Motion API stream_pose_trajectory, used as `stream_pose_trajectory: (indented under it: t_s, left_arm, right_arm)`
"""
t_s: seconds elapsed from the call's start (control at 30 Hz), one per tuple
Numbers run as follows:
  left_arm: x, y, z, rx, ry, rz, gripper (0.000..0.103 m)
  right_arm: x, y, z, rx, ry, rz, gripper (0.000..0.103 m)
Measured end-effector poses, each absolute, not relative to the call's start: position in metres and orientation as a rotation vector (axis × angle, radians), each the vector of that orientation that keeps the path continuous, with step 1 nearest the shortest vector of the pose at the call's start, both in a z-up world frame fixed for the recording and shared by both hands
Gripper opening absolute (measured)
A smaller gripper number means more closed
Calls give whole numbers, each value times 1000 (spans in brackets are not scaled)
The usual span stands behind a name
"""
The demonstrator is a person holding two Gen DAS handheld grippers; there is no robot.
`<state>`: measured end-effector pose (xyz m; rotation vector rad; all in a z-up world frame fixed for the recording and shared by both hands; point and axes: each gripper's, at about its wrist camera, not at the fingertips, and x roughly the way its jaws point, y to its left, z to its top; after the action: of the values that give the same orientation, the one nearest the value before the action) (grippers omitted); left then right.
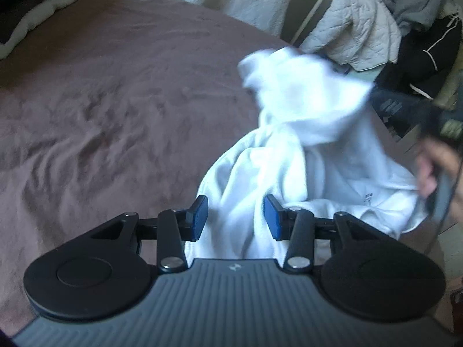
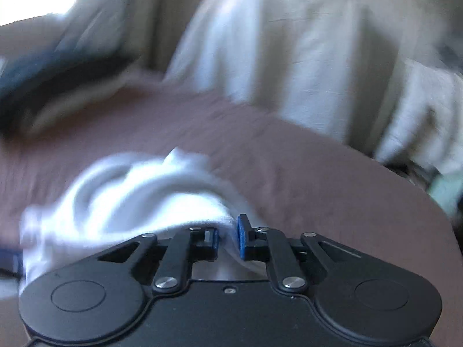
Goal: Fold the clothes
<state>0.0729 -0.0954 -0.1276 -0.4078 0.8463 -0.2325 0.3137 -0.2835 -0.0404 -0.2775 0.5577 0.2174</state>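
A white garment [image 1: 289, 150] lies crumpled on the brown bedspread [image 1: 115, 101] at its right side. My left gripper [image 1: 235, 217] hovers low over the garment's near edge. It is open, a fold of white cloth runs between its blue pads [image 1: 199, 217], and the pads do not press on it. In the right wrist view my right gripper [image 2: 228, 240] is shut on a pinch of the white garment [image 2: 130, 196], which bunches to its left. One part of the garment is lifted toward a blurred dark shape [image 1: 405, 107] at the right.
A person's hand [image 1: 434, 164] grips a grey handle at the right edge. Quilted grey and dark clothes [image 1: 376, 29] are piled beyond the bed's right corner. White curtains [image 2: 289, 43] hang behind the bed. Pillows [image 1: 29, 8] lie at the far left.
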Motion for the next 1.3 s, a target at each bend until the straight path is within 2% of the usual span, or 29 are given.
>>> stream_pose_trajectory:
  t_s: [0.13,0.3,0.4,0.47,0.5,0.53,0.57,0.6,0.63,0.73,0.87,1.03,1.1,1.17,1.2,1.23,1.3]
  left_arm:
    - [74,-95,-129,-407,851,-221,42]
    - [76,-91,-134,-412,868,-205,52]
    - [83,-87,-140,-449,880,-204,61]
    - [89,-85,-148,-519,875,-223,74]
    - [91,-87,-154,-544,877,-220,74]
    - [93,-91,-159,-561,881,-208,72]
    - [93,-97,-160,-533,873,-198,61]
    - [95,-109,-155,-453,863,-210,43]
    - [99,-118,-150,-383,870,-220,14]
    - [109,-128,-124,-267,834,-189,12]
    - [107,-118,-50,-5,548,67,12]
    - [88,-67,22,-23,293,263,12]
    - [88,-49,22,-38,297,296,13]
    - [98,-30,0,-67,385,296,13]
    - [105,-21,-18,-75,451,292,13]
    - [112,-13,-37,-83,517,287,13]
    - [126,4,-75,-99,648,277,13]
  right_arm:
    - [314,-345,-4,-284,477,-12,7]
    - [321,-432,8,-123,534,-230,7]
    - [321,-461,-12,-93,587,-292,7]
    - [316,-471,-28,-70,606,-293,7]
    - [314,-472,-36,-53,614,-282,8]
    - [313,-471,-46,-46,627,-253,9]
    - [315,-466,-55,-58,648,-210,9]
    - [318,-461,-63,-81,668,-170,9]
    - [320,-456,-68,-98,677,-143,9]
    - [328,-449,-62,-84,638,-125,6]
    - [351,-450,-26,-90,556,-139,4]
    - [379,-435,24,-137,441,-144,4]
    - [386,-424,30,-143,436,-134,8]
    - [394,-409,29,-167,472,-137,38]
    - [394,-399,22,-206,500,-156,47]
    - [391,-388,13,-248,514,-167,62]
    - [383,-365,-7,-330,535,-180,64]
